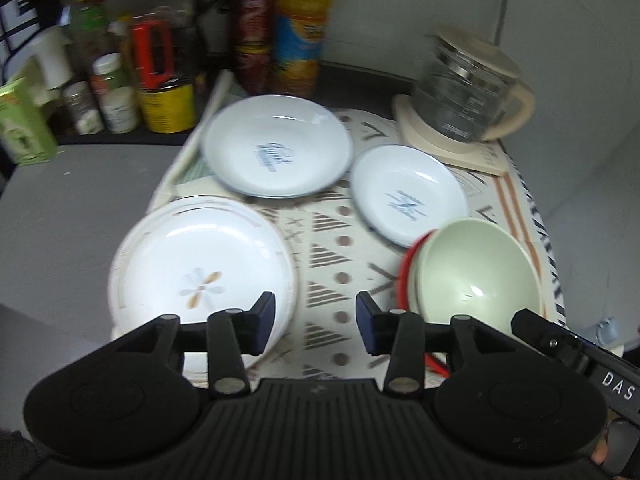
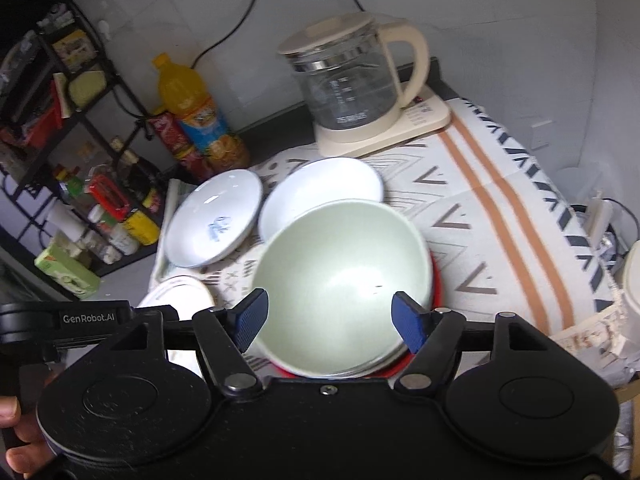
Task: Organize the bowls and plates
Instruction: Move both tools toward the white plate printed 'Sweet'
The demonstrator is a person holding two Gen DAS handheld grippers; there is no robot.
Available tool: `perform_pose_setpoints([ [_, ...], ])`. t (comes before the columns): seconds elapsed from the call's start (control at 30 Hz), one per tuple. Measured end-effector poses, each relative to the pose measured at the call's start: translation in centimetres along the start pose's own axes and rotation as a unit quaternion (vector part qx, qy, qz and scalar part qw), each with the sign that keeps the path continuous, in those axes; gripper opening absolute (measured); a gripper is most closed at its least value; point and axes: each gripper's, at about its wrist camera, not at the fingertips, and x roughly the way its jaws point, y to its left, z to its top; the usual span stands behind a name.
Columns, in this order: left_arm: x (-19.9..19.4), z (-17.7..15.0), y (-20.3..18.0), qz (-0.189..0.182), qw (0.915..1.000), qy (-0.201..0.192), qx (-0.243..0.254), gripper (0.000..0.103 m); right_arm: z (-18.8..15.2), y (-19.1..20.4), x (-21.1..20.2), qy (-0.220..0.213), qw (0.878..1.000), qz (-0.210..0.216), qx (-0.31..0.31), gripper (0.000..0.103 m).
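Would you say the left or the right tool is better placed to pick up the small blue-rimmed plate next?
Probably the right. The right tool hangs open over the green bowl, and the small blue-rimmed plate lies just beyond it. The left tool, also open, sits nearer the flower plate.

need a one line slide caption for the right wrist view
Open right gripper above pale green bowl stacked on red bowl, patterned cloth.

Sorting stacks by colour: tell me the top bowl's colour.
Pale green bowl, nested over a red one; clearest in the right wrist view.
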Motion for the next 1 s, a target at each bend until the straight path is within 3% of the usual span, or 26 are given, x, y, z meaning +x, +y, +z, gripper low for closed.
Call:
perform_pose_setpoints([
  [0.2, -1.4, -0.7, 3.1, 0.033, 0.9991, -0.008, -0.026, 0.046, -0.5, 2.1, 0.6, 0.002, 1.000, 0.024, -0.010, 0.067],
  [0.53, -2.9, -2.6, 6.2, 0.067, 0.9966, -0.015, -0.045, 0.068, -1.9, 5.3, 1.6, 0.035, 0.998, 0.053, -0.028, 0.068],
  [1.0, -3.3, -3.6, 8.6, 0.050, 0.9964, -0.022, -0.064, 0.089, -2.5, 8.3, 1.6, 0.049, 0.991, 0.056, -0.107, 0.100],
])
